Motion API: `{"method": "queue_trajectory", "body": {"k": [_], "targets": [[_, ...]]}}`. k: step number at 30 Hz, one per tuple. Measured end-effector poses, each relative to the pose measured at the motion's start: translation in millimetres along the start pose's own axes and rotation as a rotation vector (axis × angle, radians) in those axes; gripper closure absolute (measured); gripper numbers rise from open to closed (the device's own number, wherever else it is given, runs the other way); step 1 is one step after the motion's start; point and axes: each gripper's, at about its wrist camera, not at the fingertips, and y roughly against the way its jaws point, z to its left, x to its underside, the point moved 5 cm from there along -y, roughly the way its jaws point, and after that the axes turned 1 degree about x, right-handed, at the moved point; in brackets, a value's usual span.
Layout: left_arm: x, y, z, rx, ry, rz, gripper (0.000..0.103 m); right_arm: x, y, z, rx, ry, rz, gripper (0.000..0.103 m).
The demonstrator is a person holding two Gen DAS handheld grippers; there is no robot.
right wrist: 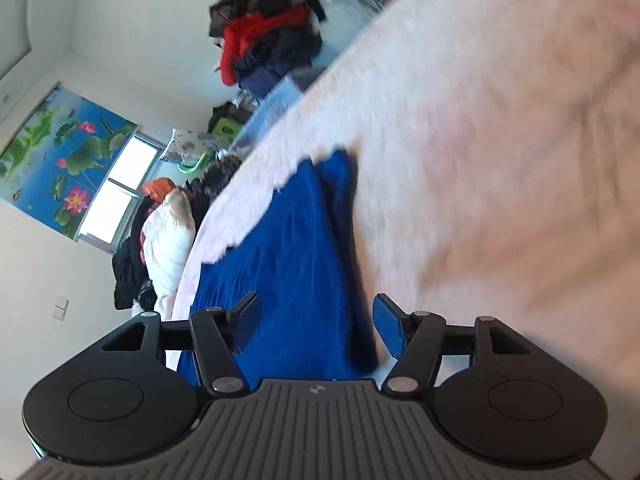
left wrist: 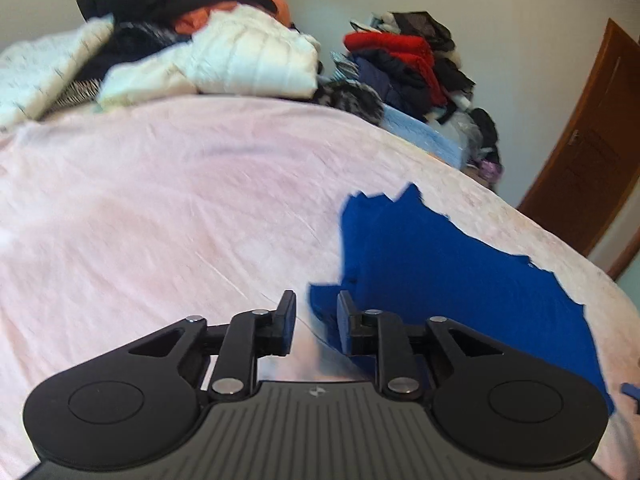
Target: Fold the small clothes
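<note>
A bright blue garment (left wrist: 440, 272) lies flat on the pink blanket (left wrist: 160, 200) of a bed, its edges ragged in outline. My left gripper (left wrist: 317, 308) hovers over the garment's near left corner, jaws apart, with a bit of blue cloth behind the gap and nothing pressed between the pads. In the rolled right wrist view the same blue garment (right wrist: 288, 248) runs away from the camera across the blanket (right wrist: 480, 160). My right gripper (right wrist: 316, 314) stands wide open above it, both blue pads clear of the fabric.
White quilted bedding and dark and orange clothes (left wrist: 180, 40) are heaped at the bed's far end. Another pile of red and dark clothes (left wrist: 408, 64) rises beyond the far right edge. A brown door (left wrist: 588, 140) stands at the right; a window (right wrist: 120, 184) is behind.
</note>
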Motion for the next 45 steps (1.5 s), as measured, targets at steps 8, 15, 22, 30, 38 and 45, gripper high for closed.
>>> {"method": "queue_trajectory", "body": {"k": [8,15,22,30,38,45], "targets": [[-41.6,-70.6,-68.9,0.087,-0.136,0.0,0.028,-66.3,-98.1,36.8,0.093,0.179,0.067,0.041],[-22.0,-133.7,-78.9,0.064,-0.192,0.151,0.028,-87.8,-152.7,34.8,0.107,0.107,0.175,0.044],[-25.6,-150.1,-67.0,0.146,-0.101,0.23,0.026,-73.4,-171.1,25.0,0.096,0.101,0.258,0.094],[-22.9,-150.9,-84.6,0.078,-0.273,0.204,0.078,-74.0,-169.0,21.4,0.086,0.148,0.231,0.096],[-39.2,-138.4,-77.0,0.091,-0.224,0.219,0.093,-80.7,-161.0,24.2,0.095,0.165,0.181,0.097],[-31.5,-140.9,-74.2,0.04,-0.268,0.204,0.091,-79.2,-163.1,8.5,0.092,0.103,0.192,0.09]]}}
